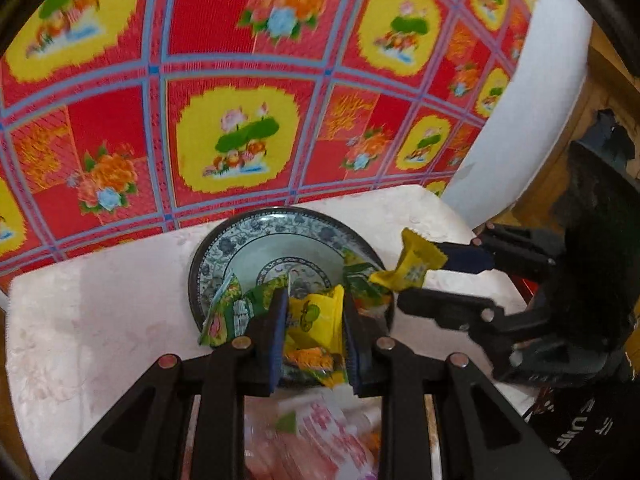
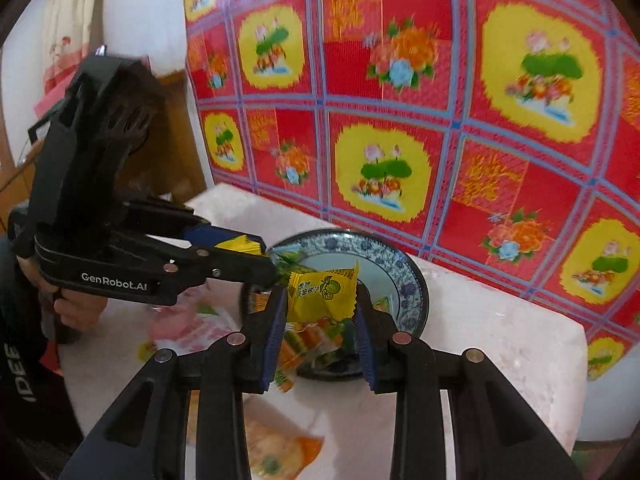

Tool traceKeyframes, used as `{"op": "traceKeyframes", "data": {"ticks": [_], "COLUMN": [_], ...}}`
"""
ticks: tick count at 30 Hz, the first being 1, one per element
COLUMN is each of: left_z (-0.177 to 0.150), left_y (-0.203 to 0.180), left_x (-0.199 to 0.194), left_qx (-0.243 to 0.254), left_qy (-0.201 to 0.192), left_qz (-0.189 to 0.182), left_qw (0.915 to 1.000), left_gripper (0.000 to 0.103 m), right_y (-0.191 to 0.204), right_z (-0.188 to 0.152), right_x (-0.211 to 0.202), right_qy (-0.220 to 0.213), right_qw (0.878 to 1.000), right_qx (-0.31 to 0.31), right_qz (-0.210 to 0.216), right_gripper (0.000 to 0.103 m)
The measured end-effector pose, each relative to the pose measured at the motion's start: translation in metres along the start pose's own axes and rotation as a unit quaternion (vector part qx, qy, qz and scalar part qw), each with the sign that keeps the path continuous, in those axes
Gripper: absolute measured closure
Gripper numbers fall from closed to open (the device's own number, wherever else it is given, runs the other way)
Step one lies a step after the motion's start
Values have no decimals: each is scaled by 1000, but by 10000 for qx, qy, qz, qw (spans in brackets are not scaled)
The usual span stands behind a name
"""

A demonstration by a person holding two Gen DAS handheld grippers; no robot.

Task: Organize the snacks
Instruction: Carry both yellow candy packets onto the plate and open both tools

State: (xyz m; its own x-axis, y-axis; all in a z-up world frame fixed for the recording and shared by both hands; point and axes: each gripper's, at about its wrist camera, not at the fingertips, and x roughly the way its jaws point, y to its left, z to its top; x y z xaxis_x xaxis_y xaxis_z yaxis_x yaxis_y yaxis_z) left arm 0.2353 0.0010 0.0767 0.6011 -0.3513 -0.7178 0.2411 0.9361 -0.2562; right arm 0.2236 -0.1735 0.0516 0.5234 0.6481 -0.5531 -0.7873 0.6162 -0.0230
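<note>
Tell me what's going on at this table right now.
A person is sorting wrapped snacks into a blue-patterned plate on a white table. Each hand holds a tool: the left tool and the right tool each grip a yellow snack packet over the plate, which already holds several packets. More packets lie on the table nearby.

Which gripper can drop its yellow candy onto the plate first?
Probably the left gripper: its yellow wrapped candy hangs over the blue patterned plate. The right gripper holds its candy nearer the rim.
</note>
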Motion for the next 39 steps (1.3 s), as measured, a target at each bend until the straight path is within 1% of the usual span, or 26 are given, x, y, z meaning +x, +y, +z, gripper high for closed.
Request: {"op": "traceKeyframes", "data": {"ticks": [3, 7, 12, 13, 15, 17, 18, 20, 22, 28, 32, 34, 36, 37, 38, 39], "left_z": [-2, -15, -28, -29, -29, -30, -30, -32, -32, -33, -33, -33, -33, -33, -33, -33], "left_y": [5, 6, 13, 14, 17, 18, 19, 19, 19, 18, 17, 18, 17, 17, 16, 15], "left_x": [4, -4, -9, -8, -4, 2, 4, 6, 5, -2, -4, -5, -7, -9, -10, -12], "left_qx": [-50, 33, -41, -47, -38, -18, -11, 12, 49, 81, 88, 64, 75, 91, 102, 114], "left_qy": [-15, 9, -198, -211, -175, -123, -115, -118, -193, -451, -504, -505, -543, -573, -590, -611], "left_qz": [-35, -15, 13, 62, 121, 215, 227, 246, 271, 313, 300, 294, 282, 278, 277, 276], "left_qw": [10000, 10000, 9998, 9997, 9998, 9997, 9997, 9996, 9994, 9985, 9982, 9983, 9981, 9979, 9978, 9977], "left_gripper": [77, 77, 76, 75, 61, 57, 57, 57, 56, 55, 55, 55, 55, 55, 55, 55], "right_y": [-3, -7, -5, -6, -6, -6, -7, -9, -12, -19, -25, -28, -29, -28, -27, -27], "right_z": [-4, -17, -31, -32, -32, -33, -32, -34, -35, -39, -37, -37, -43, -49, -54, -59], "right_x": [11, 7, 0, -1, 0, 4, 7, 12, 15, 21, 8, -4, -12, -15, -17, -17], "right_qy": [12, -76, -181, -222, -257, -257, -248, -248, -258, -190, -418, -379, -132, 4, 78, 162], "right_qw": [9999, 9999, 9996, 9995, 9995, 9992, 9991, 9990, 9993, 9996, 9986, 9985, 9995, 9996, 9995, 9995], "right_qx": [-25, 71, -24, -11, -18, -90, -107, -80, -33, 92, 147, 143, 27, -55, -85, -47], "right_qz": [-107, -64, -235, -205, -185, -295, -341, -357, -256, -208, -288, -380, -282, -270, -292, -280], "right_gripper": [70, 69, 69, 69, 68, 64, 62, 55, 53, 52, 52, 51, 40, 30, 26, 26]}}
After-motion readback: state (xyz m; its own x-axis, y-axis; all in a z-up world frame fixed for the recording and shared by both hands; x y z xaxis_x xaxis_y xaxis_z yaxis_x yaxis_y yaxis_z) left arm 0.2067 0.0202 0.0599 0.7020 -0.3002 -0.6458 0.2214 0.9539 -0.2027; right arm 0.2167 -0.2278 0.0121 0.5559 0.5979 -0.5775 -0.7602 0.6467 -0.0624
